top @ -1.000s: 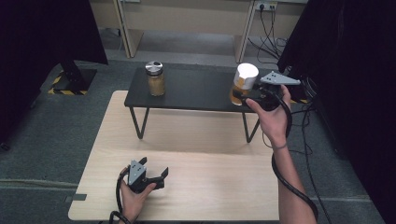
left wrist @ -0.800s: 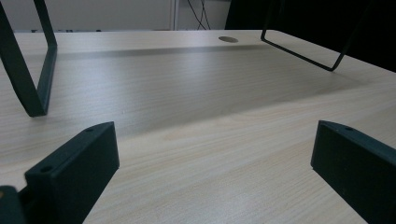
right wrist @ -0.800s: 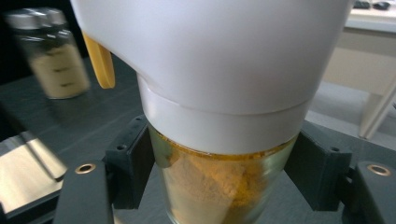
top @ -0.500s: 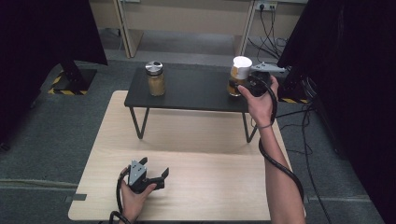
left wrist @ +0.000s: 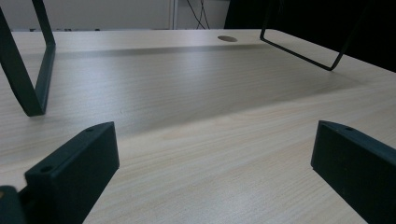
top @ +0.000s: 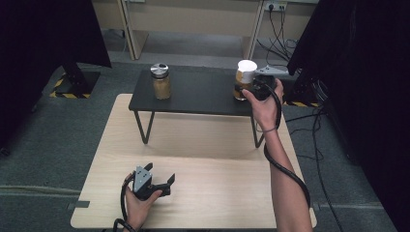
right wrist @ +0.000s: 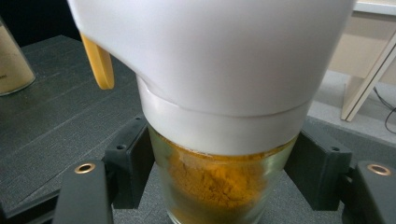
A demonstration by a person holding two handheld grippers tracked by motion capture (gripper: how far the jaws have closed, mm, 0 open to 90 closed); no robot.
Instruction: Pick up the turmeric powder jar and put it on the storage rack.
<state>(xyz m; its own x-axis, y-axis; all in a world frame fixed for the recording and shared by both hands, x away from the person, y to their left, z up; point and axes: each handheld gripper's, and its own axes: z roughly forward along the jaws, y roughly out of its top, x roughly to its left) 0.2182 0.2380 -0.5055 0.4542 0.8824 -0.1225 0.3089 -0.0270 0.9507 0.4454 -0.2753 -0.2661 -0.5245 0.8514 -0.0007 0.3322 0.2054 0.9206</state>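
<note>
High view: right tongs (top: 247, 90) pinching white-capped jar (top: 244, 79); left tongs (top: 162, 180) spread; metal-lidded jar (top: 160, 81) well apart.

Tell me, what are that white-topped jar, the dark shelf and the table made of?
The jar looks like clear glass, since the orange powder shows through; its cap seems smooth matte white plastic. The shelf has a dark grained top, perhaps painted wood or laminate, on thin black legs that look like metal. The table shows pale wood grain, likely a laminate or veneer.

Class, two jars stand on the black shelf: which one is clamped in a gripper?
The white-capped jar of orange powder, clamped in the right gripper. The metal-lidded jar stands alone, untouched.
</note>
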